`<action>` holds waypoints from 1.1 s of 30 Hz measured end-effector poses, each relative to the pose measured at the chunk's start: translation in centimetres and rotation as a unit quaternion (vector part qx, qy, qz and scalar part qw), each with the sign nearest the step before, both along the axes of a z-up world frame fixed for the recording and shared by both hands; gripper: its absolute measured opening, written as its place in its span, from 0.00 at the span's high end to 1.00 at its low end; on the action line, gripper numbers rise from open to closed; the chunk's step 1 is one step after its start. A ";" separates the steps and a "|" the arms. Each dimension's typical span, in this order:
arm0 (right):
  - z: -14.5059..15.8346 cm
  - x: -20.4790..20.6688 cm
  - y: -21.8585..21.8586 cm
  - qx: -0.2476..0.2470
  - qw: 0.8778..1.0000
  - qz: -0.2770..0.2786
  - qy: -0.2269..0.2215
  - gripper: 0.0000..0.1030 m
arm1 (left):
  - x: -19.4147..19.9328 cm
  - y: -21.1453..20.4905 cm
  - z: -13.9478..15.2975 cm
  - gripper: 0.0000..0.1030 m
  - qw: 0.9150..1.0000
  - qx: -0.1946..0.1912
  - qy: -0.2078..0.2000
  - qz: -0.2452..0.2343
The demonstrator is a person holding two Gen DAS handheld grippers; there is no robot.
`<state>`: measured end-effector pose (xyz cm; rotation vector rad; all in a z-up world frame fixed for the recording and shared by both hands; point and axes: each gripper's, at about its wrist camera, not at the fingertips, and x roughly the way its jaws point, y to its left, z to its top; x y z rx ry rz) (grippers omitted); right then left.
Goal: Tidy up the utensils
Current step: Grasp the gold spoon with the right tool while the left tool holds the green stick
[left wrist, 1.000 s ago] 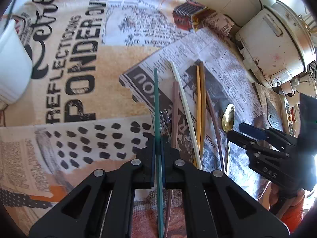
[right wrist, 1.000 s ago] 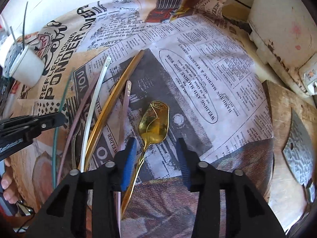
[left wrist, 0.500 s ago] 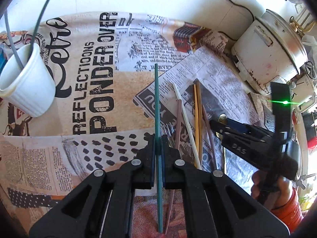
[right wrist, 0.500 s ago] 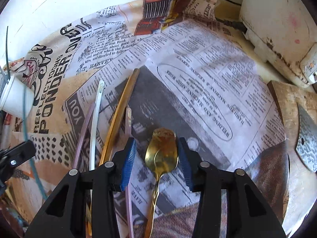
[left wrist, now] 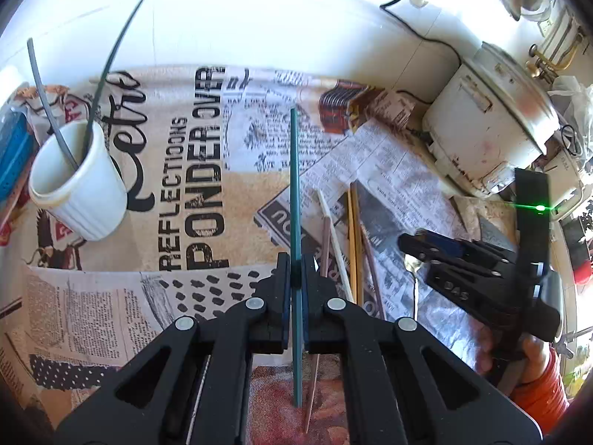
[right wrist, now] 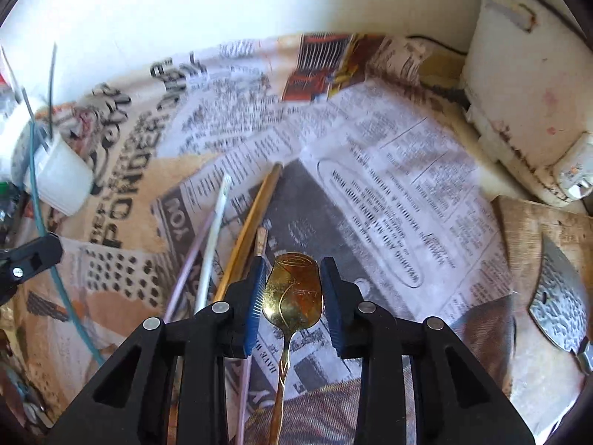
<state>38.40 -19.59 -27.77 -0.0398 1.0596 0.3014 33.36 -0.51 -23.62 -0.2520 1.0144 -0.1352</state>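
Left gripper (left wrist: 292, 278) clamped tight on green chopstick (left wrist: 294, 185), now lifted clear of worktop pile, white cup (left wrist: 79, 193) newly in view at left: likely drop-off. Right gripper (right wrist: 292, 293) closing around gold spoon (right wrist: 294, 291) bowl, up from one side a second ago; pads not yet pressing.

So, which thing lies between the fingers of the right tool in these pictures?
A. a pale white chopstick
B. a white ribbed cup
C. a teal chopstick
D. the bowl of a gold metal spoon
D: in the right wrist view the bowl of the gold metal spoon sits between the blue pads of the right tool, whose jaws are closing; the thin teal chopstick is clamped in the left tool.
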 end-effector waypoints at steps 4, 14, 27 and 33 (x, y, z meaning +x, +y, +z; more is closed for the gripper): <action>2.7 -1.6 -0.3 0.019 0.999 0.001 -0.031 0.74 | -0.3 -0.1 1.3 0.97 1.000 0.004 -0.016 -0.002; 7.3 -3.4 0.2 0.049 0.995 -0.001 -0.088 0.76 | -1.4 -0.3 3.9 0.97 0.999 0.016 -0.047 -0.012; 9.2 -3.3 2.5 0.054 0.992 0.011 -0.116 0.80 | -2.5 2.5 6.9 0.97 0.996 0.018 -0.084 0.015; 10.1 -3.4 3.0 0.056 0.990 0.016 -0.127 0.80 | -2.8 3.7 8.2 0.97 0.995 0.017 -0.098 0.026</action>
